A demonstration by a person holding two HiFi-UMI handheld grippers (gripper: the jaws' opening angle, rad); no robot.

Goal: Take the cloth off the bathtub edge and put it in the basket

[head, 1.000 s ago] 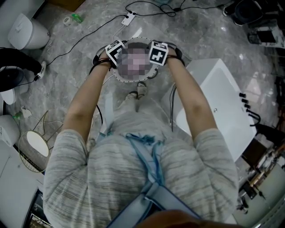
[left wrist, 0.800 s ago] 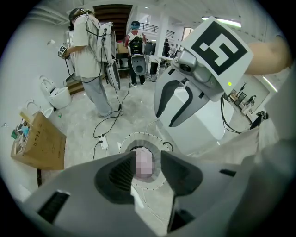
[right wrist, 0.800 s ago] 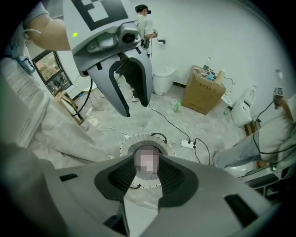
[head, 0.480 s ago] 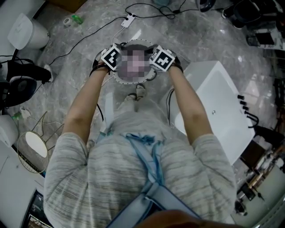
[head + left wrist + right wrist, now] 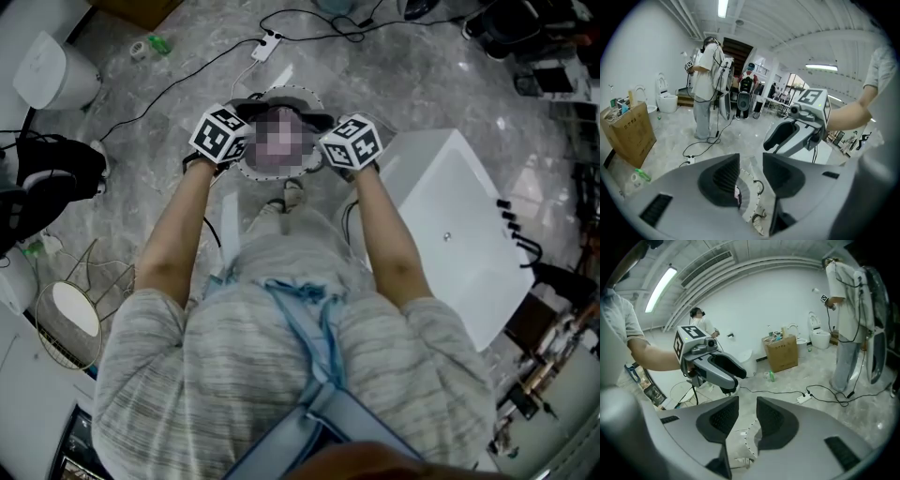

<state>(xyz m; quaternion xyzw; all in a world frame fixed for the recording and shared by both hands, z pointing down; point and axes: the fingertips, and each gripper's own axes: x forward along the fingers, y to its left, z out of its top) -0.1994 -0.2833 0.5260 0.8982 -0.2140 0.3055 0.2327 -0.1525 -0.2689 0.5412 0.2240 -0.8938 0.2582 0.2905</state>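
A round white basket (image 5: 293,90) stands on the marble floor in front of the person; a blurred patch covers its inside in the head view. Both grippers hang just above its rim. My left gripper (image 5: 236,127) is over the basket's left side and my right gripper (image 5: 334,137) over its right side. In the left gripper view the jaws (image 5: 751,171) stand apart with nothing between them, and the perforated basket rim (image 5: 749,197) with a pinkish scrap inside shows through the gap. The right gripper (image 5: 747,420) is also open and empty. The white bathtub (image 5: 450,216) lies to the right.
A power strip (image 5: 266,42) and black cables cross the floor beyond the basket. A white toilet (image 5: 49,66) stands at the far left and a wire-framed stand (image 5: 70,319) at the near left. A cardboard box (image 5: 780,352) and a standing person (image 5: 846,319) are further off.
Both grippers have risen above the basket and spread apart, their marker cubes turning outward. The jaws look unchanged.
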